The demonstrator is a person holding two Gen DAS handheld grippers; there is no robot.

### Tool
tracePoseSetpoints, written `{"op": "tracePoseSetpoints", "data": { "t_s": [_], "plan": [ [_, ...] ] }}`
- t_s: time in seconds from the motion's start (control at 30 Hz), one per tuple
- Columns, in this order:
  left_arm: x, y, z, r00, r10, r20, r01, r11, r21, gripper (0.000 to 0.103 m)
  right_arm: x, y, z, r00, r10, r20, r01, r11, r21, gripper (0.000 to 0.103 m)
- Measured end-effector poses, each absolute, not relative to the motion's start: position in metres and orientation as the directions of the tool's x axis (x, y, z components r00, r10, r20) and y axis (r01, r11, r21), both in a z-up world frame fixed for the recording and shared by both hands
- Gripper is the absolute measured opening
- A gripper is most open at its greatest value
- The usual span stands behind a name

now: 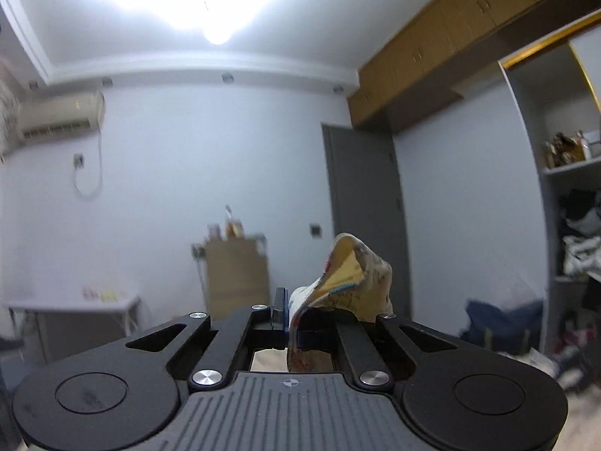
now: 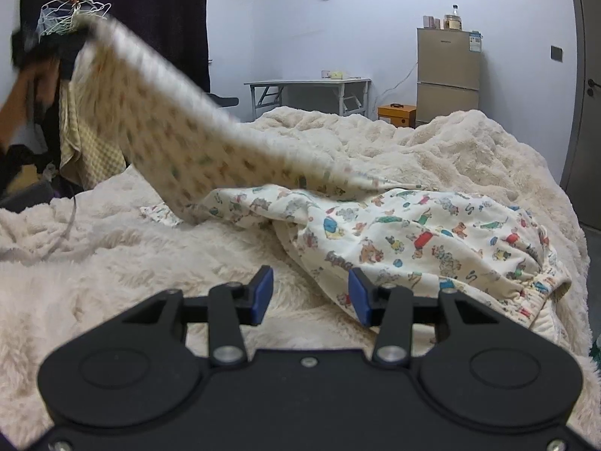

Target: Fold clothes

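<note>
My left tool (image 1: 287, 314) pinches the printed pyjama trousers' (image 2: 413, 233) hem, raised to spread them; right tool (image 2: 311, 293) waits unclenched over the bed (image 2: 131, 263)

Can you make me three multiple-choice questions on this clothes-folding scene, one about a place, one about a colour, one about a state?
1. Where does most of the printed garment lie?
A. on the fluffy blanket
B. on the grey table
C. on the floor

2. What colour are the right gripper pads?
A. red
B. blue
C. white

3. How is the left gripper?
A. open, empty
B. shut on the garment
C. shut on a hanger

Answers: 1 A, it is spread over the blanket; 2 B, both pads are blue; 3 B, printed cloth is pinched between its closed fingers.
</note>
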State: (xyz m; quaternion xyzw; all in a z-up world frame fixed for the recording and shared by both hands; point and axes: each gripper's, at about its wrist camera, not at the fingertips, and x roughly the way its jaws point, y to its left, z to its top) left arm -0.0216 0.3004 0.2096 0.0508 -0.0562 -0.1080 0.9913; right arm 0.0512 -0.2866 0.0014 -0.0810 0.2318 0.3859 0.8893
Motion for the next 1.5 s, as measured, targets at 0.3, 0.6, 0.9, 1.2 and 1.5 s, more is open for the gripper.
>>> {"op": "tracePoseSetpoints", "data": {
  "t_s": [0.3, 0.6, 0.9, 1.2, 1.5],
  "plan": [
    [0.045, 0.318, 0.251, 0.980, -0.127, -0.154, 0.133, 0.991, 0.030, 0.003, 0.051, -0.289, 0.000, 0.588, 0.664, -0.462, -0.732, 0.680, 0.045, 0.044],
    [0.210, 0.401, 0.093, 0.797, 0.158, -0.584, -0.255, 0.963, -0.088, 0.039, 0.055, -0.276, -0.017, 0.558, 0.660, -0.503, -0.737, 0.672, 0.065, 0.045],
    [0.199, 0.462, -0.092, 0.628, 0.055, -0.776, -0.385, 0.889, -0.248, 0.066, 0.051, -0.269, -0.017, 0.547, 0.664, -0.510, -0.749, 0.660, 0.057, 0.046],
    [0.158, 0.461, -0.119, 0.636, -0.025, -0.771, -0.380, 0.859, -0.342, 0.065, 0.044, -0.262, -0.016, 0.540, 0.673, -0.506, -0.768, 0.639, 0.031, 0.048],
    [0.155, 0.457, -0.127, 0.689, -0.014, -0.725, -0.376, 0.848, -0.374, 0.005, 0.048, -0.268, -0.015, 0.547, 0.671, -0.501, -0.756, 0.653, 0.049, 0.048]
  ]
}}
